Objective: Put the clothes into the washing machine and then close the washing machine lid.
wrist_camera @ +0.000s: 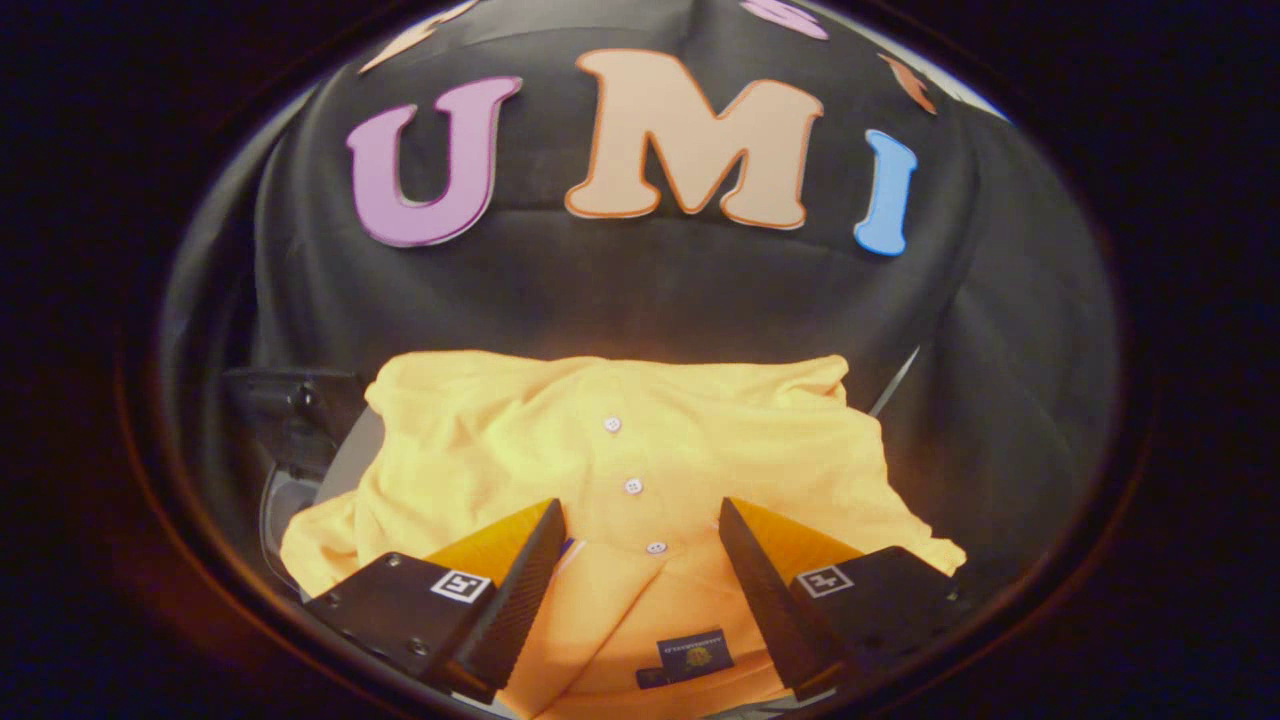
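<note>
- The gripper [640, 520] hovers with its fingers spread wide and nothing held; the buttoned placket and collar of a yellow polo shirt [620, 450] lie in the gap between them, the cloth apparently untouched
- The shirt lies folded and flat on a pale surface [350, 450] whose curved edge shows beside its left sleeve; whether this is the washing machine's lid or a table I cannot tell
- The step in hand looks like the first grasp of the garment; it would go best by lowering onto the thick collar fold, where several layers stack, and closing there so the whole shirt lifts rather than one thin layer; the white buttons [632, 486] are better kept off the pads, since hard discs may slip
- A dark fixture [290, 400] stands just beside the shirt's left shoulder, so a lift should drift away from it; the far hem lies near the black booth wall [640, 290], leaving upward the freest way
</note>
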